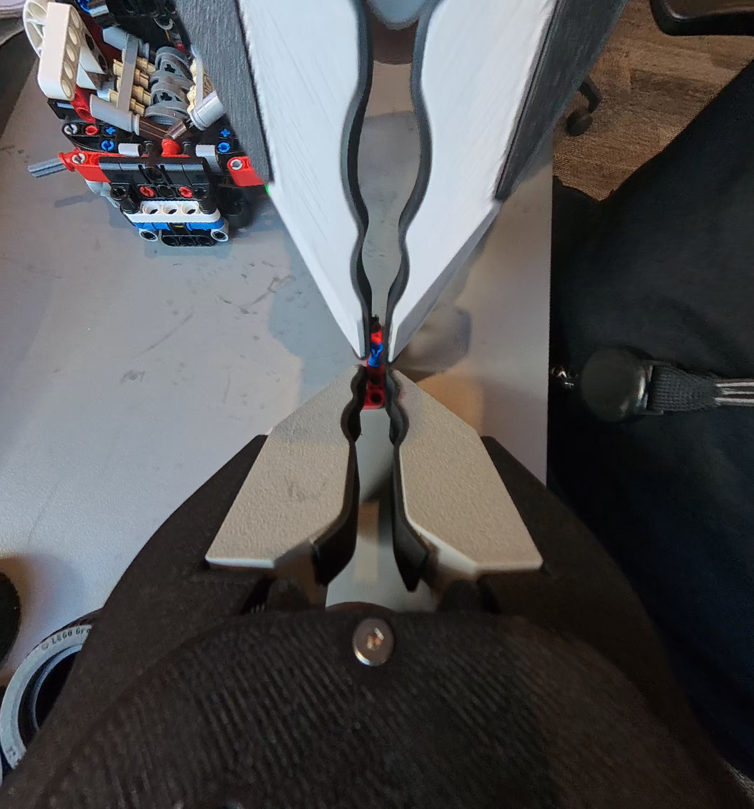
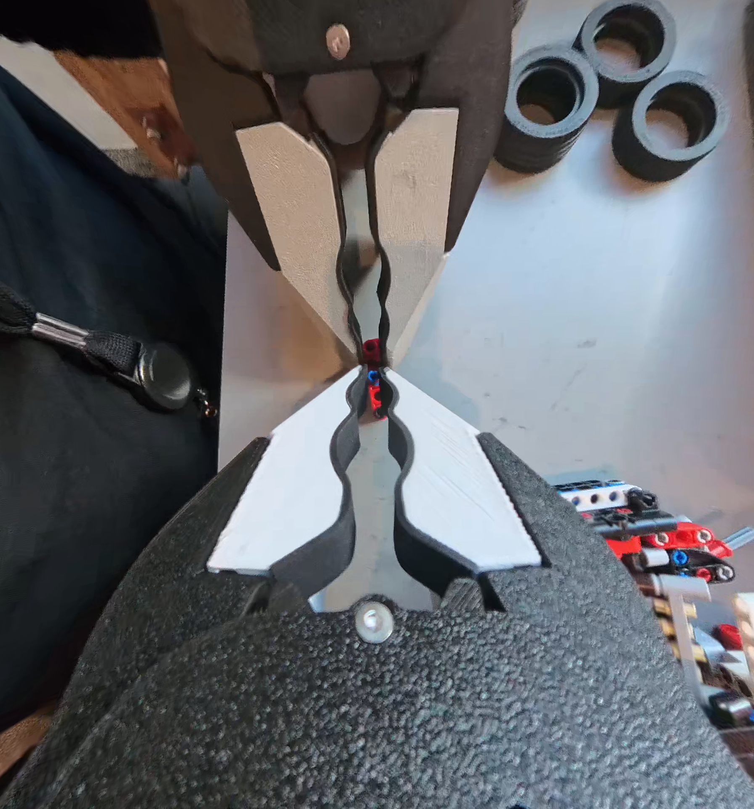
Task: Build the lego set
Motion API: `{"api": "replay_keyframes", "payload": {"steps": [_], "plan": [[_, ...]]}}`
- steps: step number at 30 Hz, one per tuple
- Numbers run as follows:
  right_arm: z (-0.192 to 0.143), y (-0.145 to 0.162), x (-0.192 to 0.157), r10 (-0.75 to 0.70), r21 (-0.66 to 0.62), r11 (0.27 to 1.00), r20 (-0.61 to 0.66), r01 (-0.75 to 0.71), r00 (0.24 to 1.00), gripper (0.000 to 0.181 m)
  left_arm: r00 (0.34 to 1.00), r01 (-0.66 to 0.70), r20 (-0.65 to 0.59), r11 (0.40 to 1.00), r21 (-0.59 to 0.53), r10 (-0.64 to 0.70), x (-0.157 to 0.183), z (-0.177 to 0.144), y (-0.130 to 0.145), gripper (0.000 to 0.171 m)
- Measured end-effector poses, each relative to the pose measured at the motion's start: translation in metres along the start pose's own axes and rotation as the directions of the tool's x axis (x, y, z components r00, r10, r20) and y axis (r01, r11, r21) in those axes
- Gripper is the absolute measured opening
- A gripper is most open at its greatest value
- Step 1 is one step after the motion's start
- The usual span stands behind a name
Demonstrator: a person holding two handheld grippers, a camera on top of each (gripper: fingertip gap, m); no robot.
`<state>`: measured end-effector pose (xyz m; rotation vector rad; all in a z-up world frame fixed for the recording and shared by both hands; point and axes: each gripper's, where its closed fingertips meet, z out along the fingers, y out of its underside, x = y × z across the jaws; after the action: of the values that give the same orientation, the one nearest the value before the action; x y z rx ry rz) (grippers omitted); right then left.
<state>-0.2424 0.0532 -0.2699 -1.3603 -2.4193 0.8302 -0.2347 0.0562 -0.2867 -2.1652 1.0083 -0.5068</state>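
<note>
My left gripper [image 1: 374, 372] and right gripper [image 2: 373, 372] meet tip to tip above the grey table [image 1: 126, 350]. Both are shut on a small red beam piece [image 1: 374, 394] with a blue pin [image 1: 375, 352] at its middle. The left fingers pinch the red end that shows in the right wrist view [image 2: 371, 348]. The right fingers pinch the holed red end [image 2: 377, 400] beside the blue pin [image 2: 371, 376]. I cannot tell if the red part is one piece or two joined ones. The right gripper [image 1: 375, 357] enters the left view from the top, and the left gripper [image 2: 373, 357] likewise in the right view.
The partly built red, black and white model [image 1: 147, 131] stands on the table behind the right gripper, also seen low right [image 2: 673, 569]. Black tyres [image 2: 607, 87] lie near the left gripper. A person in dark clothing with a lanyard reel [image 1: 616, 385] is at the table edge. Left and right tips are no more than a few centimetres apart.
</note>
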Motion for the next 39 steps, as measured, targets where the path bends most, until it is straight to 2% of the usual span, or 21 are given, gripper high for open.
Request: {"api": "replay_keyframes", "payload": {"steps": [3, 6, 10, 12, 16, 20, 23, 26, 28, 29, 31, 33, 35, 37, 39], "plan": [[-0.016, -0.011, 0.001, 0.025, 0.100, 0.995, -0.026, -0.022, 0.999, 0.000, 1.000, -0.006, 0.005, 1.000, -0.001, 0.006, 0.000, 0.000, 0.000, 0.006], [-0.024, -0.016, 0.003, 0.023, 0.129, 0.991, -0.059, -0.015, 0.998, 0.000, 1.000, 0.002, -0.002, 1.000, 0.000, -0.002, 0.000, 0.000, 0.000, 0.006], [-0.007, -0.002, 0.003, -0.042, 0.041, 0.998, -0.103, 0.046, 0.994, 0.000, 1.000, 0.002, 0.001, 1.000, 0.000, -0.002, 0.000, 0.000, 0.000, 0.006], [-0.010, -0.006, 0.002, -0.061, 0.062, 0.996, -0.126, 0.070, 0.990, 0.000, 1.000, 0.007, 0.004, 1.000, 0.000, -0.007, 0.000, 0.000, 0.000, 0.006], [-0.046, -0.019, 0.019, 0.027, 0.190, 0.982, -0.216, 0.016, 0.976, 0.000, 1.000, 0.016, 0.004, 1.000, 0.000, -0.016, 0.000, 0.000, 0.000, 0.006], [-0.068, -0.006, 0.021, 0.095, 0.252, 0.967, -0.264, -0.027, 0.960, 0.000, 0.999, 0.043, -0.009, 0.999, 0.001, -0.043, -0.002, 0.001, -0.002, 0.006], [-0.074, 0.008, 0.014, 0.119, 0.270, 0.962, -0.290, -0.038, 0.949, 0.000, 0.983, 0.156, -0.106, 0.987, 0.025, -0.153, 0.003, 0.001, -0.010, 0.005], [-0.083, 0.019, 0.008, 0.156, 0.311, 0.949, -0.304, -0.057, 0.940, 0.000, 0.905, 0.359, -0.273, 0.930, 0.082, -0.326, 0.005, -0.005, -0.029, 0.005], [-0.091, 0.026, 0.005, 0.179, 0.345, 0.936, -0.310, -0.065, 0.934, 0.000, 0.866, 0.444, -0.301, 0.891, 0.093, -0.400, -0.002, -0.007, -0.035, 0.005], [-0.095, 0.028, 0.003, 0.189, 0.361, 0.930, -0.313, -0.067, 0.931, 0.000, 0.866, 0.457, -0.274, 0.885, 0.092, -0.419, -0.009, -0.007, -0.035, 0.005], [-0.101, 0.034, -0.002, 0.199, 0.391, 0.918, -0.315, -0.064, 0.928, 0.002, 0.903, 0.404, -0.201, 0.909, 0.100, -0.379, -0.014, -0.006, -0.035, 0.005], [-0.102, 0.040, -0.007, 0.200, 0.406, 0.912, -0.318, -0.058, 0.927, 0.003, 0.956, 0.272, -0.135, 0.959, 0.082, -0.260, -0.008, -0.003, -0.035, 0.005], [-0.100, 0.046, -0.011, 0.198, 0.411, 0.910, -0.315, -0.055, 0.928, 0.003, 0.994, 0.104, -0.043, 0.995, 0.005, -0.104, -0.004, 0.005, -0.027, 0.005], [-0.098, 0.051, -0.015, 0.193, 0.412, 0.910, -0.306, -0.053, 0.932, 0.003, 1.000, -0.004, 0.007, 0.996, -0.090, 0.005, -0.002, 0.013, -0.014, 0.005], [-0.098, 0.053, -0.018, 0.184, 0.418, 0.907, -0.306, -0.042, 0.934, 0.004, 0.999, -0.048, -0.003, 0.996, -0.080, 0.048, 0.003, 0.015, -0.016, 0.005]]}}
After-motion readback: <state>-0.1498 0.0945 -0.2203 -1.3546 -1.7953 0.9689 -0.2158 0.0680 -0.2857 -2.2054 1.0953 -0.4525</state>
